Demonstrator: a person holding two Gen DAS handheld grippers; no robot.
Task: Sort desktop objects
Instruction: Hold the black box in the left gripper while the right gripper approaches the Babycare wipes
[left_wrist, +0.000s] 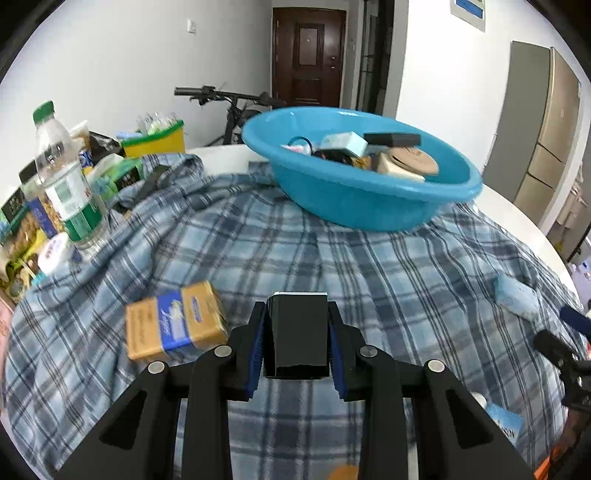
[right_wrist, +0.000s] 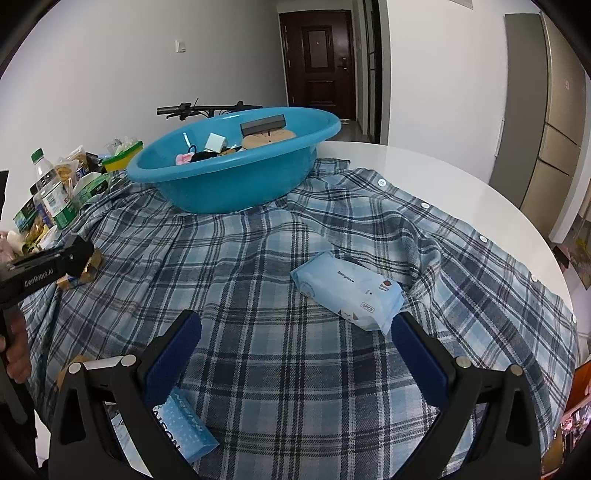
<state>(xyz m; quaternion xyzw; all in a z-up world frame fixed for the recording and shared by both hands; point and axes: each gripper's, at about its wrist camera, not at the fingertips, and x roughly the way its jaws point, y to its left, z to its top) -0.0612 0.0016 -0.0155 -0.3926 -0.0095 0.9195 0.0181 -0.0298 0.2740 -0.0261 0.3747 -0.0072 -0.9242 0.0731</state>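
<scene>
Gripping a black box (left_wrist: 297, 334) between its blue pads, left gripper (left_wrist: 297, 325) sits above the plaid cloth (left_wrist: 295, 251), beside a gold-and-blue box (left_wrist: 173, 325); right gripper (right_wrist: 295, 339) has jaws wide apart, nothing between them, wipes pack (right_wrist: 347, 291) just ahead; blue basin (right_wrist: 236, 184) behind holds sorted items.

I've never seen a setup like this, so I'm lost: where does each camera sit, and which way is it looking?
Left wrist: sits on the left gripper, looking along its fingers, which clamp a black box, toward the blue basin.
Right wrist: sits on the right gripper, jaws open over the plaid cloth; the wipes pack lies ahead.
Shared: basin, cloth, door.
</scene>
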